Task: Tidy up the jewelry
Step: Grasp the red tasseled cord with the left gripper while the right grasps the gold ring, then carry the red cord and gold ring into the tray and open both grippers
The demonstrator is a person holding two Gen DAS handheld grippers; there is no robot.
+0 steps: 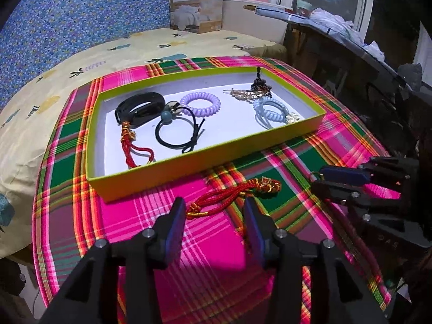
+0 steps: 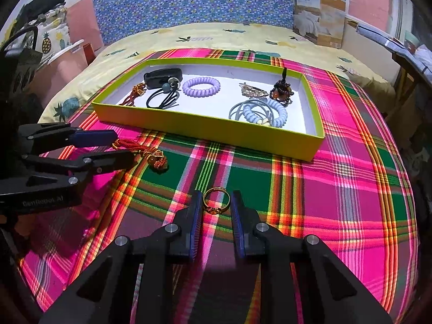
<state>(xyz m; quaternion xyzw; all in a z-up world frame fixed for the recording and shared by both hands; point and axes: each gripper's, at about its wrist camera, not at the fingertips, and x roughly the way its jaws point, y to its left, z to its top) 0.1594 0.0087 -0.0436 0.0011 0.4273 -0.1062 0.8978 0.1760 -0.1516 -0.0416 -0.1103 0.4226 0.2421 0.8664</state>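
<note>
Two pieces remain outside the shallow lime-green cardboard tray (image 2: 205,128), which lies toward the far edge of the plaid pink-and-green cloth (image 2: 351,189) covering the tabletop.

The step in hand looks like a double pick-up. The left gripper (image 1: 214,210) has its jaws wide apart, astride the tail of the red braided cord bracelet with a gold knot (image 1: 237,191), which lies just before the tray's near wall; no pad touches it. The right gripper (image 2: 214,202) has its jaws partly drawn in around the thin gold ring (image 2: 216,202) near the cloth's middle, with small gaps on either side, so the ring is bracketed, not yet clamped.

Next, each gripper probably has to close, then lift over the near wall.

In the tray I count seven pieces: two coil ties, two elastic loops, one black band, one red cord, one gold clip, besides a dark beaded cluster.
</note>
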